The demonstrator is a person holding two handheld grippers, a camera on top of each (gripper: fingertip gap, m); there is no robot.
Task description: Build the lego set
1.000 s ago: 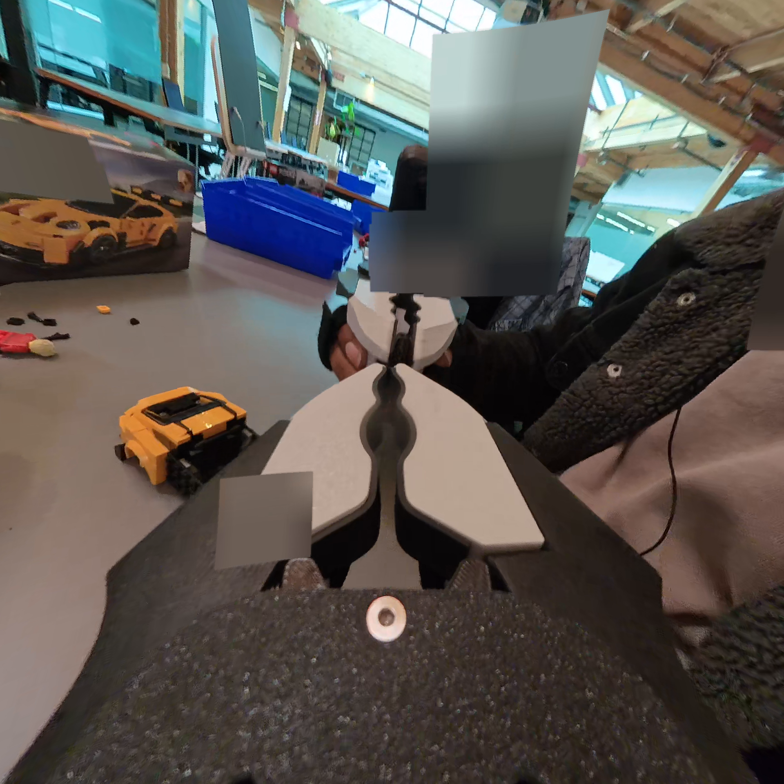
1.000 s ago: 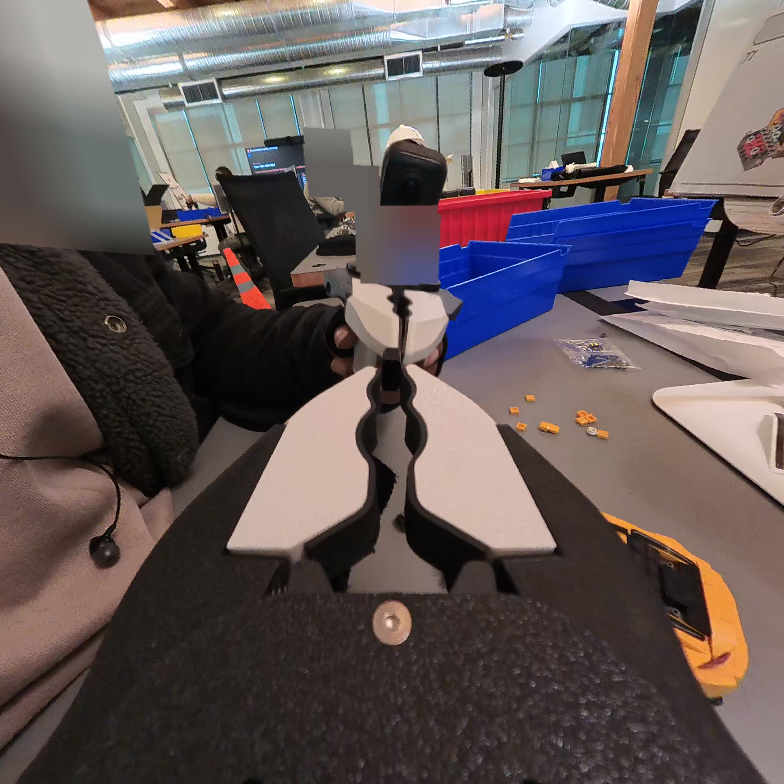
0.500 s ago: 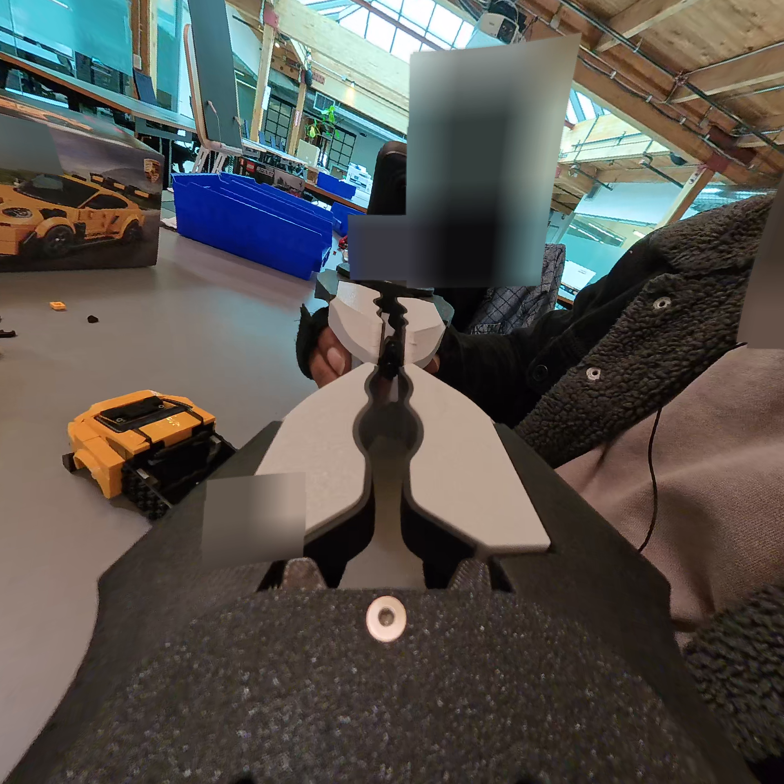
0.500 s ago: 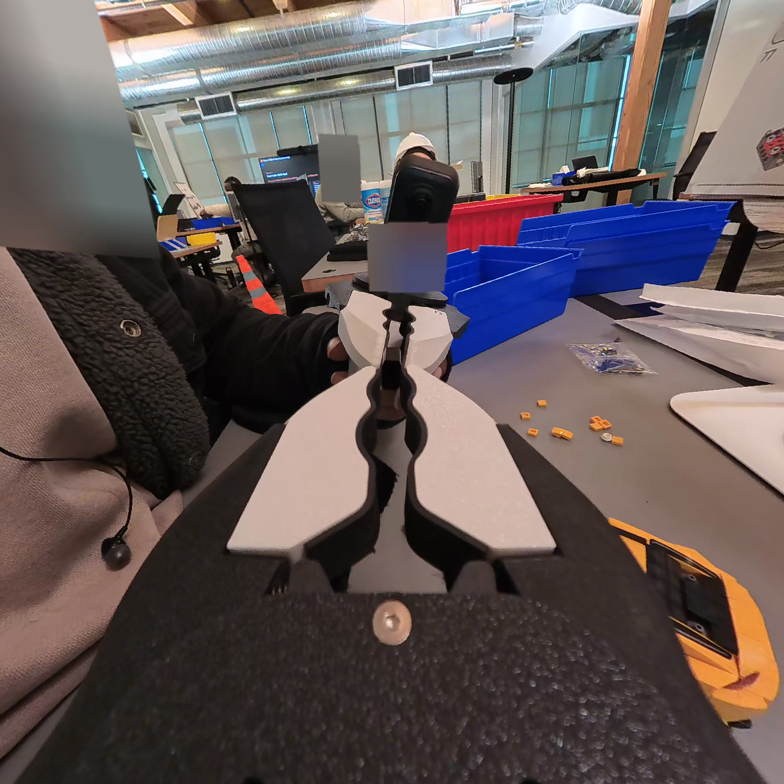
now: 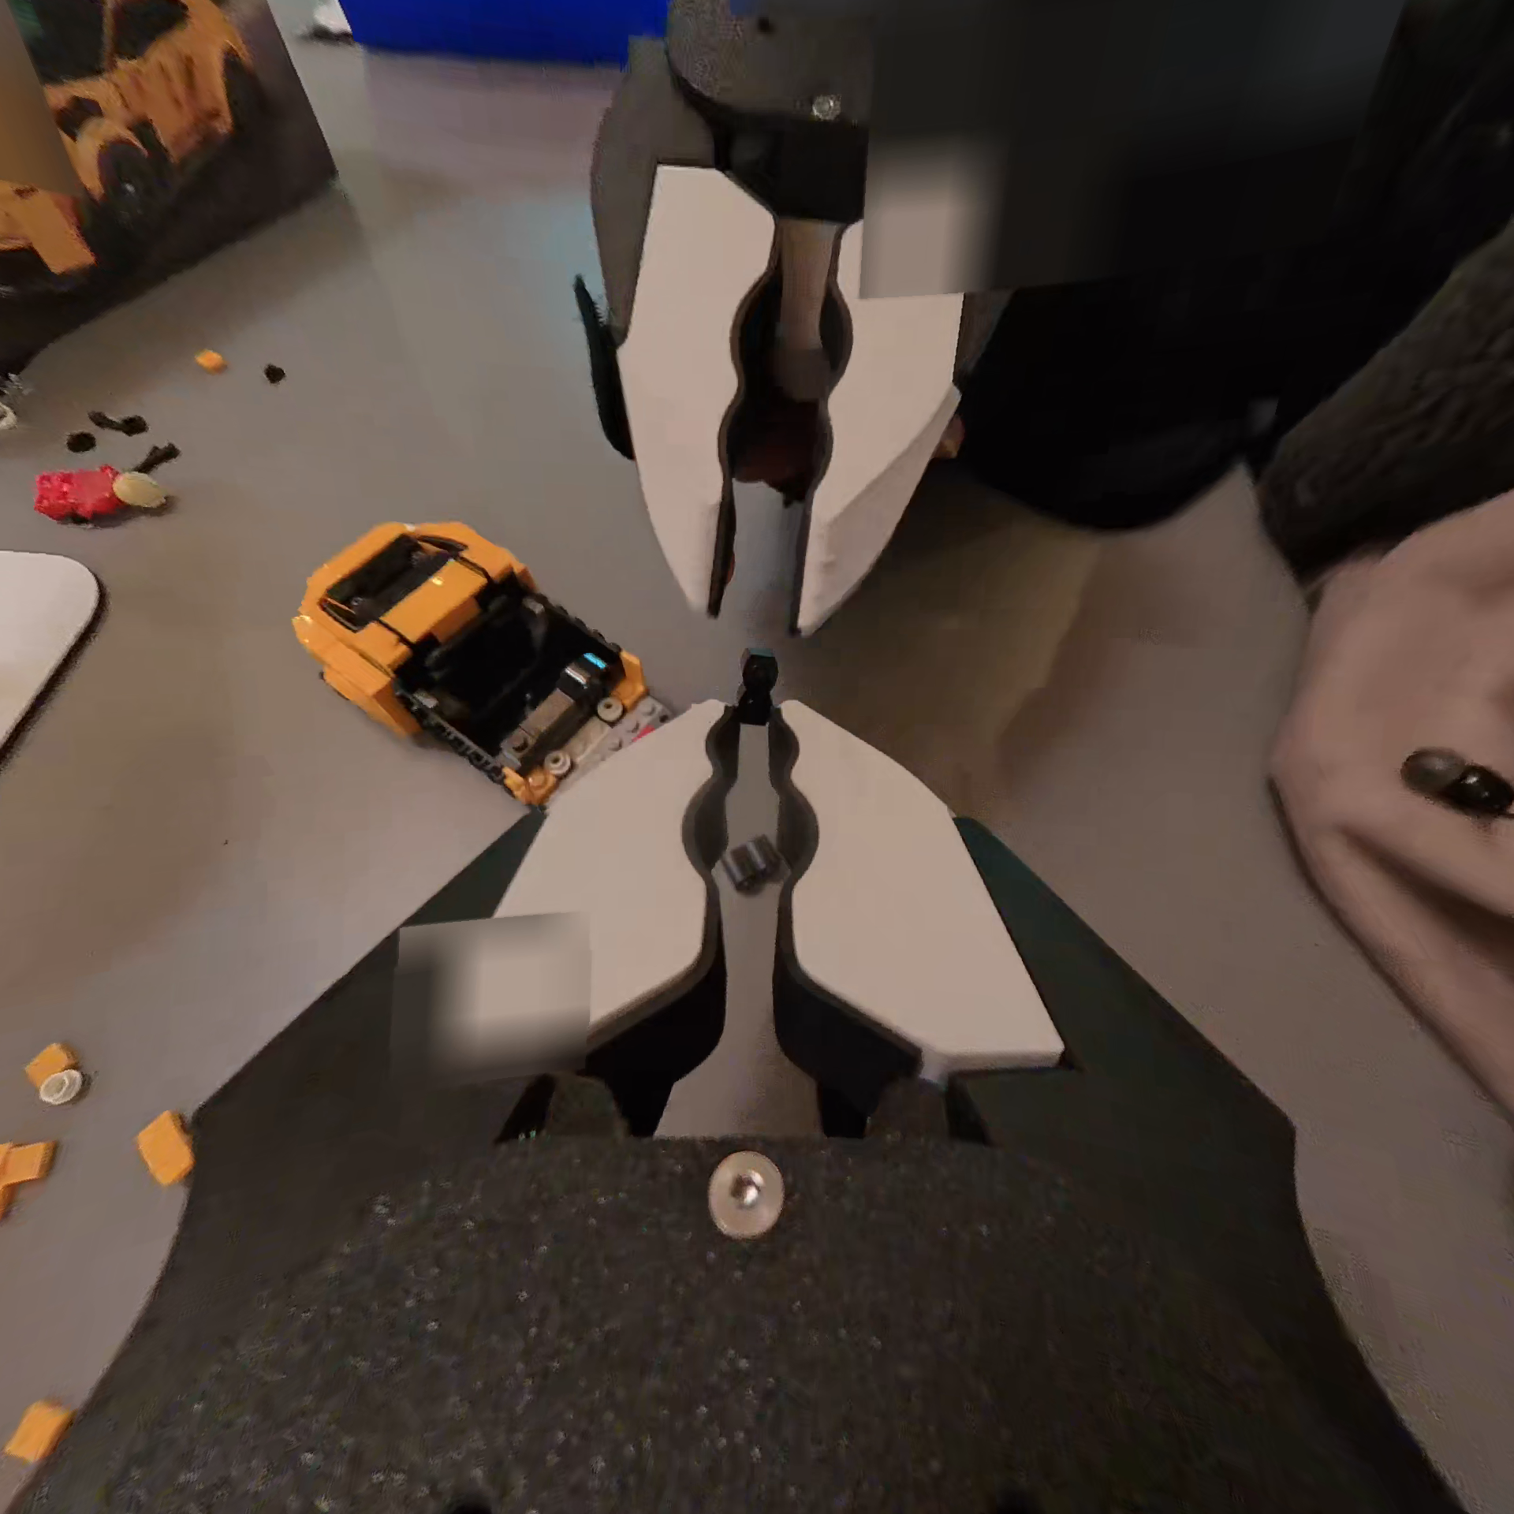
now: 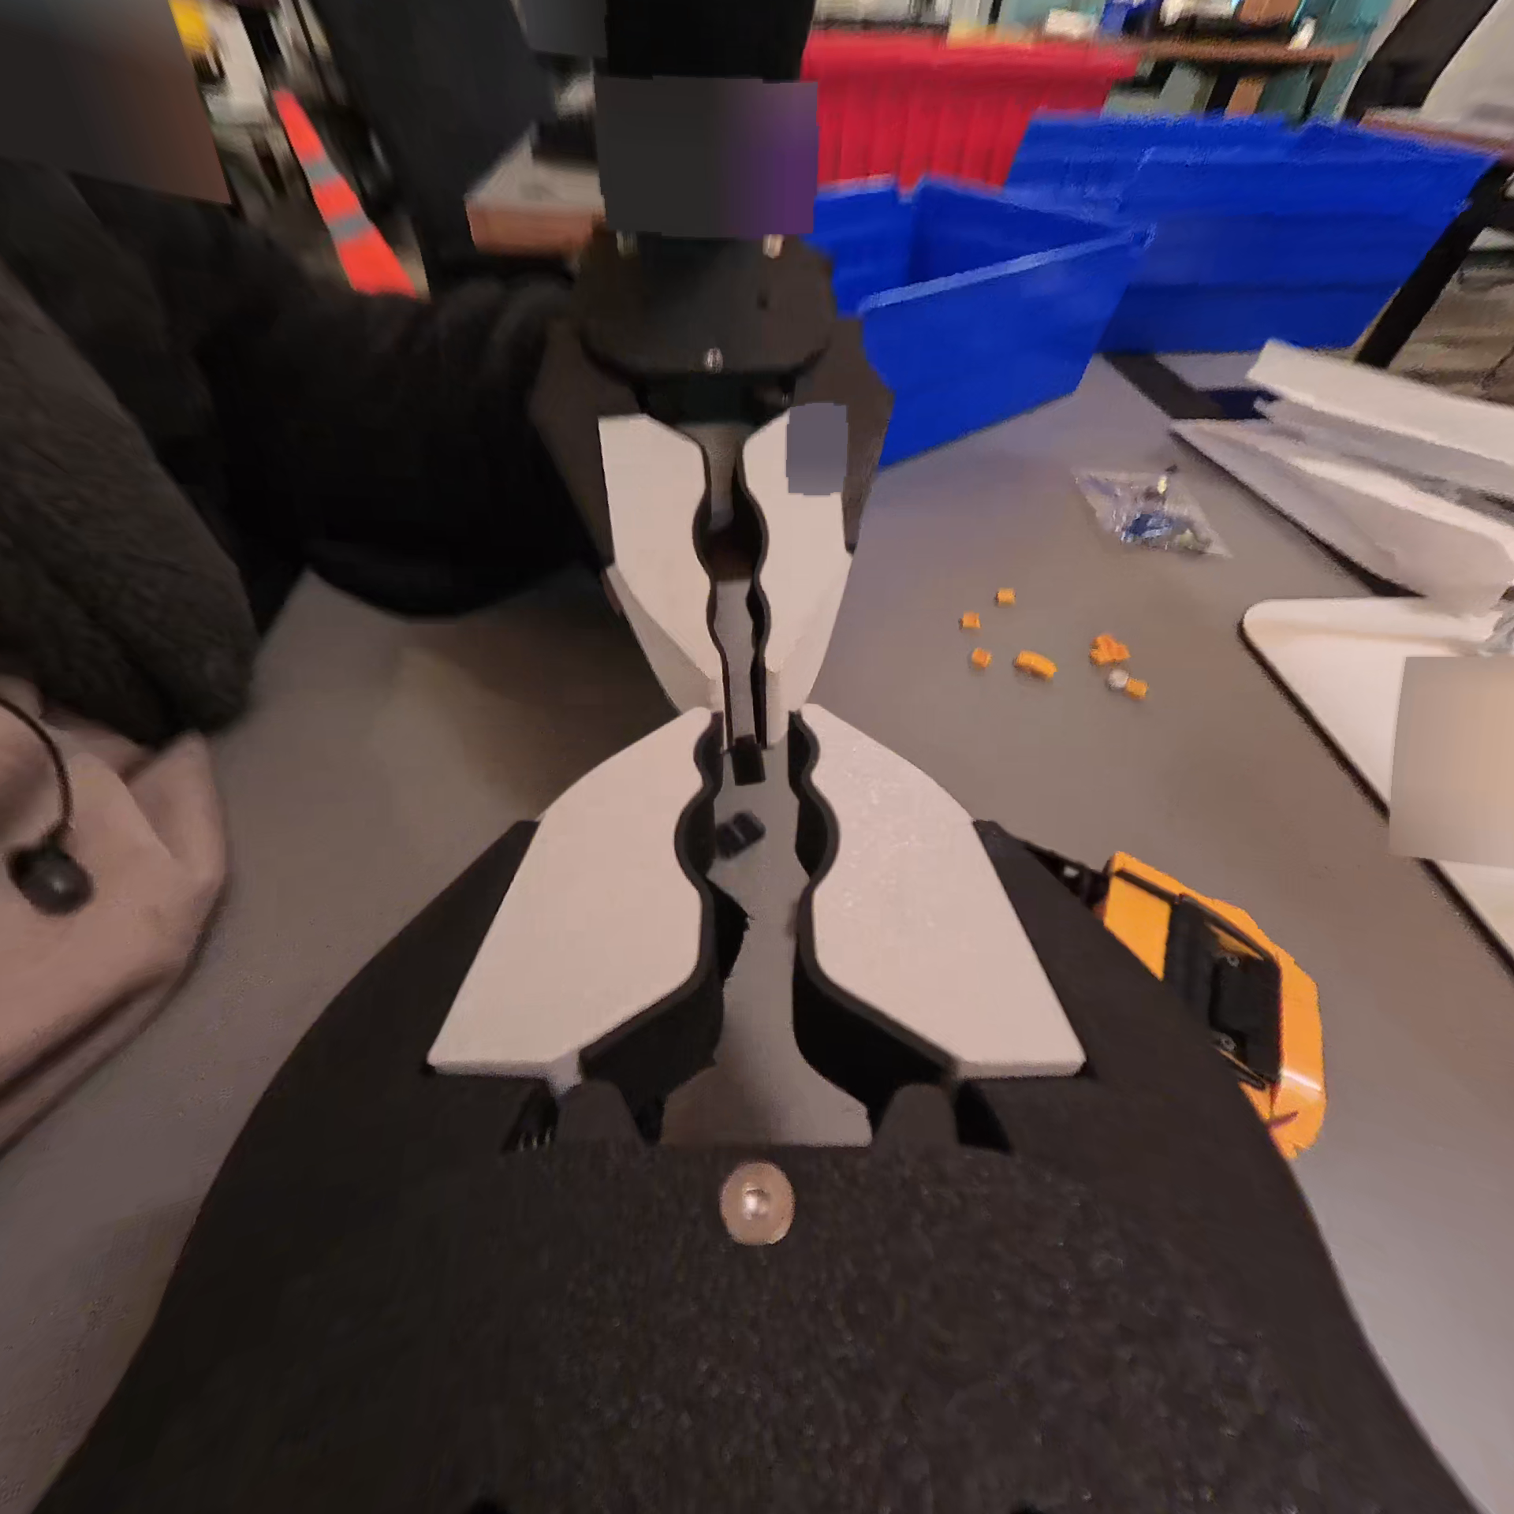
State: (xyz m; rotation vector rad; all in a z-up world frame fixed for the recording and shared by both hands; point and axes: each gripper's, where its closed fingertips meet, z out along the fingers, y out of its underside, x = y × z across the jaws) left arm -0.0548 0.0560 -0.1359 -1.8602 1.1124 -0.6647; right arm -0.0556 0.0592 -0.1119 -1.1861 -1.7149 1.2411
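Left wrist view: left hand-held gripper (image 5: 752, 711) pinches a small black piece (image 5: 755, 686) at its fingertips
Right hand-held gripper (image 5: 752, 621): just beyond that piece, tips spread, holding nothing
Loose black part (image 5: 750, 862): lies on the desk (image 5: 246, 860) between the left fingers
Yellow toy car (image 5: 459, 647): left, near the grippers
Orange bits (image 6: 1057, 647): scattered farther off
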